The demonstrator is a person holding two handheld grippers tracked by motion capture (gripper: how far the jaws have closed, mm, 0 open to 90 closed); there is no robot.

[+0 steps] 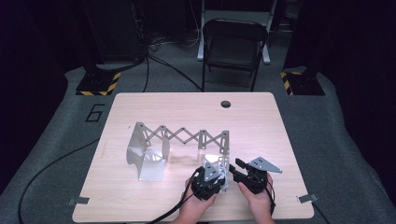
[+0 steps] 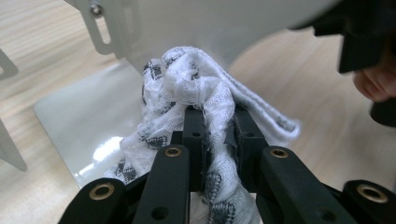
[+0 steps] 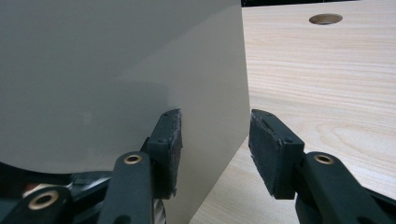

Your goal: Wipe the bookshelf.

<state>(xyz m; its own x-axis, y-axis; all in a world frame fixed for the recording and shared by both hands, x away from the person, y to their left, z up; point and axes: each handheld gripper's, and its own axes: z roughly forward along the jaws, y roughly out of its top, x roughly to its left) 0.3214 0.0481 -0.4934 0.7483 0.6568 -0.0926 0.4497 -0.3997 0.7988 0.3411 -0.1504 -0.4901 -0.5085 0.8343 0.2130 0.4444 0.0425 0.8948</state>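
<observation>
Your two grippers sit side by side near the tabletop (image 1: 140, 205) front edge, folding rack (image 1: 180, 137) just behind them, chair (image 1: 233, 44) beyond.

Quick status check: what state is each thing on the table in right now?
Left gripper: shut on the cloth.
Cloth: bunched up, pinched between the jaws, over the right plate's base.
Right gripper: open, jaws straddling the plate's edge.
Right plate: upright.
Scissor rack: stretched out, standing.
Left plate: upright.
</observation>
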